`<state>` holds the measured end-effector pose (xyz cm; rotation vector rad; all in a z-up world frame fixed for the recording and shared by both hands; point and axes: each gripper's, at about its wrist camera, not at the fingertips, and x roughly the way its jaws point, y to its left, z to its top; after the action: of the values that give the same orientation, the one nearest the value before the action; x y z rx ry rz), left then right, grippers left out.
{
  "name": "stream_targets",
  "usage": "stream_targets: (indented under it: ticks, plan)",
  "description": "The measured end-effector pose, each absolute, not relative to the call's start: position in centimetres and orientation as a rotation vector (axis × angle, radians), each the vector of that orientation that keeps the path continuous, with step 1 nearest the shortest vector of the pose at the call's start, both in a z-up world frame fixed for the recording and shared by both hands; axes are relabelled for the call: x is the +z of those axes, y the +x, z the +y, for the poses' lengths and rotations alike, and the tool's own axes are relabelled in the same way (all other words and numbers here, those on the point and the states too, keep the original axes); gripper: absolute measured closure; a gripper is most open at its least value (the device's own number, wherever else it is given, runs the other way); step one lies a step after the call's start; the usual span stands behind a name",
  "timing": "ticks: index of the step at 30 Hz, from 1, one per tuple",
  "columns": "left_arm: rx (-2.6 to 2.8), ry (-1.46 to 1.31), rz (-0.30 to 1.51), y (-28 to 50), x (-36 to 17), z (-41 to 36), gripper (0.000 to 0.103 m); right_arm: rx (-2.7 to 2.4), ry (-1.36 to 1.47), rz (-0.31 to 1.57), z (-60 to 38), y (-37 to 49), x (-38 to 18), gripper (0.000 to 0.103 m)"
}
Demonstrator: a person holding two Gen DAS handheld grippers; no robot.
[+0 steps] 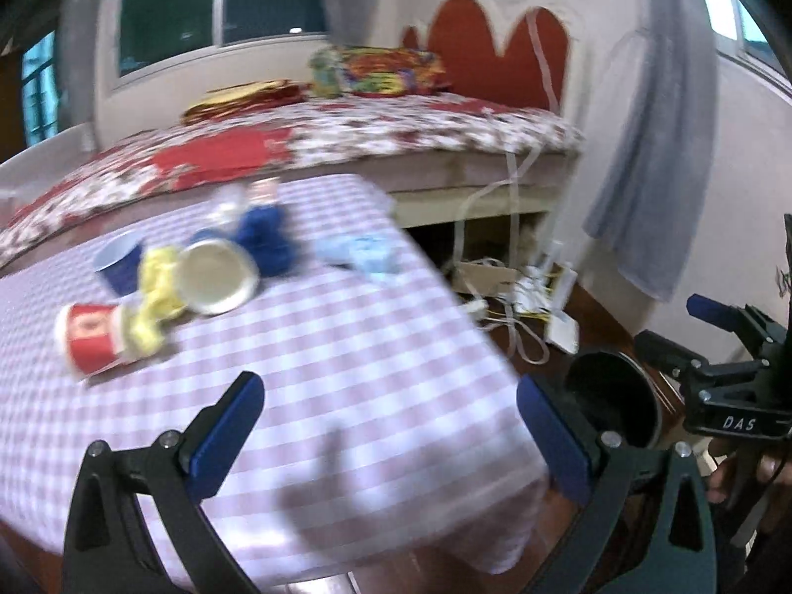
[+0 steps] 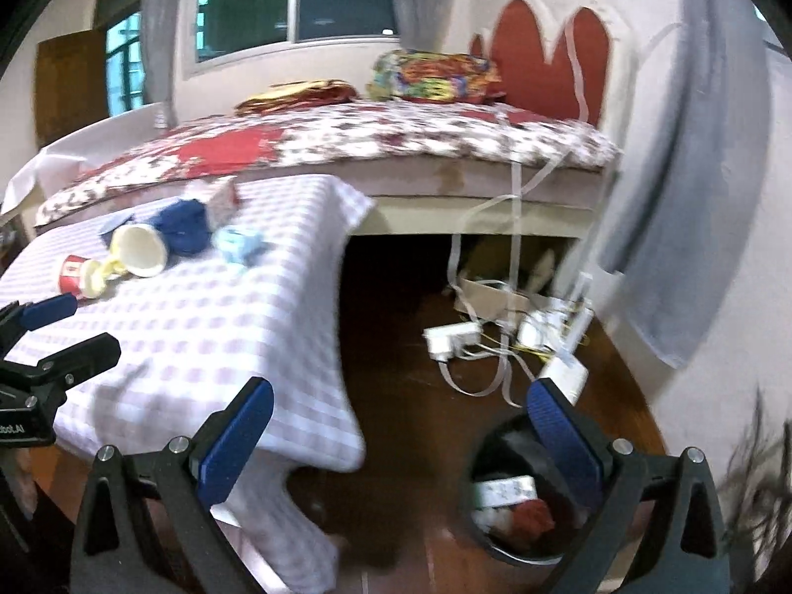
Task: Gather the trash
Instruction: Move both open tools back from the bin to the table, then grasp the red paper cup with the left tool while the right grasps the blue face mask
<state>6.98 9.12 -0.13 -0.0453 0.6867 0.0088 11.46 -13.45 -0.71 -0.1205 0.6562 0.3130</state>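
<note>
Trash: red paper cup [image 1: 91, 339], cream paper cup [image 1: 215, 277], on checked counter [image 1: 346, 346], ahead-left.
Left tool [image 1: 391, 425]: wide, empty, nearer.
Right tool [image 2: 401, 435]: wide, apparently over black bin [image 2: 515, 500].

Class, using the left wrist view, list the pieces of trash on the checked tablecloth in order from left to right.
Red paper cup → blue cup → yellow crumpled wrapper → cream cup lying on its side → dark blue crumpled piece → light blue crumpled piece.
</note>
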Motion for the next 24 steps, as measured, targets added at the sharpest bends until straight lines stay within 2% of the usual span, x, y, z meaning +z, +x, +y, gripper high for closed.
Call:
stream_targets:
  ticks: [14, 24]
  plan:
    - [0.341, -0.110, 0.660, 3.6, -1.9, 21.3, 0.001, 0.464, -0.182, 0.668, -2.7, 13.3, -0.4, 0.000]
    - [0.451, -0.130, 0.663, 5.7, -2.9, 26.3, 0.001, 0.543, -0.224, 0.682, 2.5, 15.5, -1.2, 0.000]
